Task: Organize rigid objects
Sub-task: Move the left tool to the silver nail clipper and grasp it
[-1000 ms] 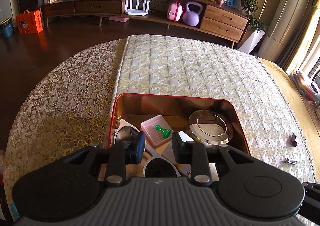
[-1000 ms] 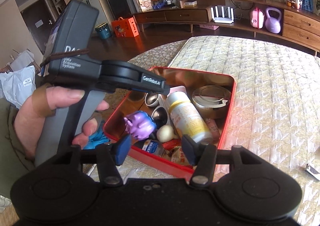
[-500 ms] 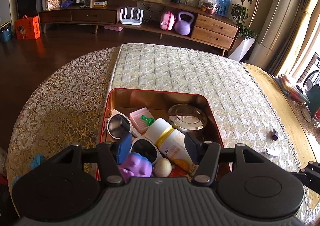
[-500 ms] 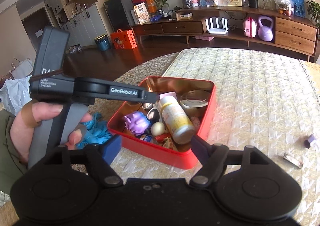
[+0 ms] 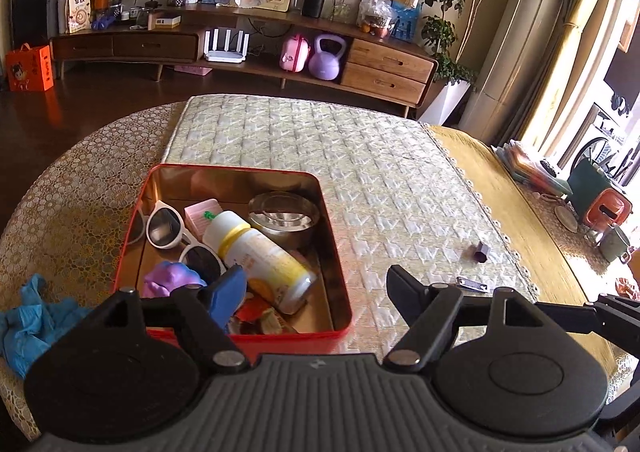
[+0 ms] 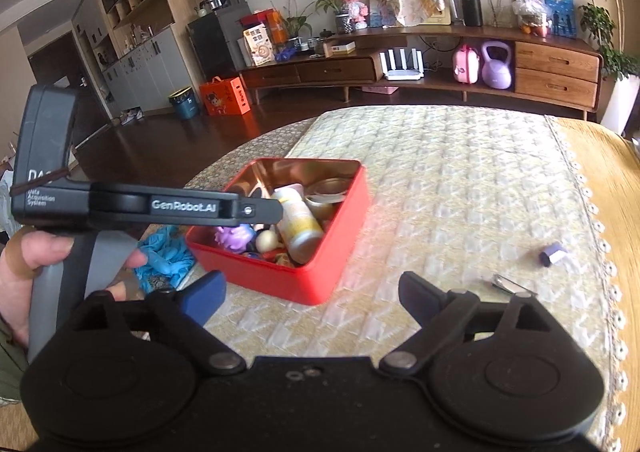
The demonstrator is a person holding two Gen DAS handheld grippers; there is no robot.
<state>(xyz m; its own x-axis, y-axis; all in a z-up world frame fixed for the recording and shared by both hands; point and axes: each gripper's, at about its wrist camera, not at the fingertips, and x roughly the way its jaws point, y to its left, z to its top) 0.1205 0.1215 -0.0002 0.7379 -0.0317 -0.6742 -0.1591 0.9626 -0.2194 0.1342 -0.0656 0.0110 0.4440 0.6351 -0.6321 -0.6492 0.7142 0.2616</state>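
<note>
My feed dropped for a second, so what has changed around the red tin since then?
Both grippers pulled back from the red tin and spread their fingers wide: left gripper, right gripper. Neither holds anything. The white bottle, sunglasses and purple toy stayed in the tin; the nail clipper stayed on the cloth.

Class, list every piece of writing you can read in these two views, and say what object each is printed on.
"GenRobot.AI": on the arm of the left gripper.
"Data Acquisition System": on that gripper's grey handle.
Orange gift box: print too blurred to read.
Snack bag on the shelf: characters too small to read.
White bottle in the red tin: label unreadable.
</note>
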